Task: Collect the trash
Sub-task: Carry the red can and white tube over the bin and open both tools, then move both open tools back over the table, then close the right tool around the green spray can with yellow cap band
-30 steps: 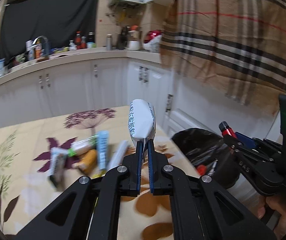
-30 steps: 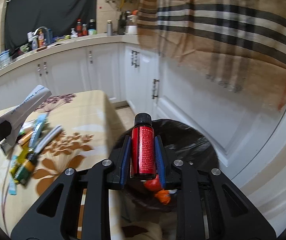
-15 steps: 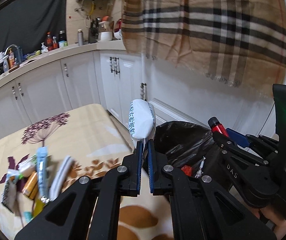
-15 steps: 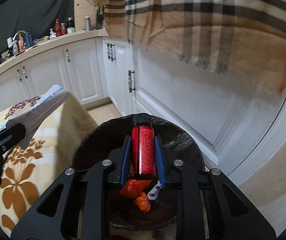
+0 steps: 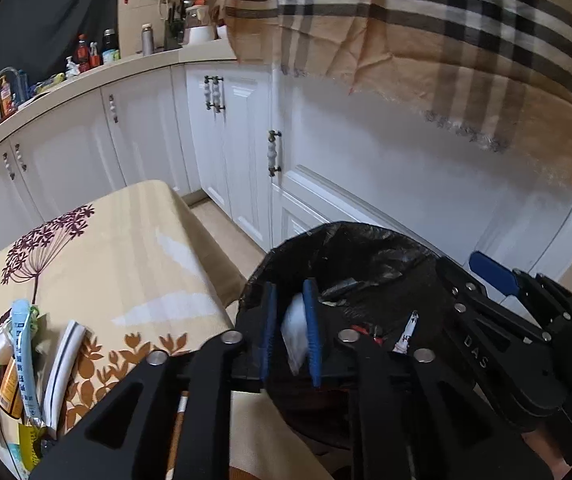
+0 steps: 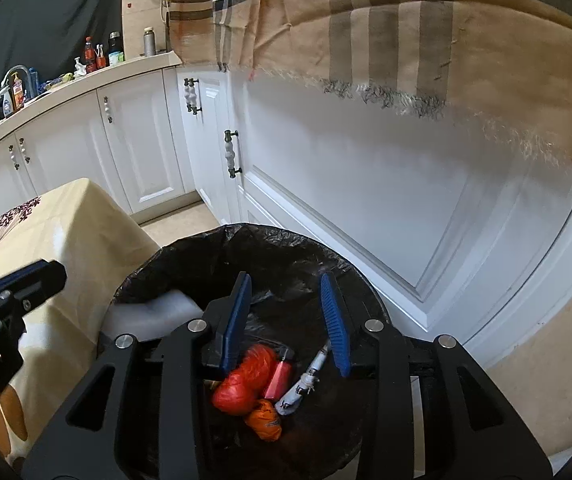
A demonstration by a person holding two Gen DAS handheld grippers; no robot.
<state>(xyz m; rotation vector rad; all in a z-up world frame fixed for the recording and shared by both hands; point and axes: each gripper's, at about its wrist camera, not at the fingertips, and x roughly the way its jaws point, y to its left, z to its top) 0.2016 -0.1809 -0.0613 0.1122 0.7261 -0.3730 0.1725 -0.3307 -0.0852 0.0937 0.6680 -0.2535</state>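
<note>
A white packet [image 5: 296, 330] is seen between the parted blue pads [image 5: 313, 332] of the left claw [image 5: 290, 330], over the black-lined bin [image 5: 350, 256]. Wrappers [image 5: 21, 364] are left on the floral worktop [image 5: 125, 248]. The right claw [image 5: 490, 276] is seen beside the bin.

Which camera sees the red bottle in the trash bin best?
The right wrist view: the red bottle lies in plain sight among orange wrappers inside the bin. The left wrist view shows only a red sliver, mostly hidden by the gripper.
</note>
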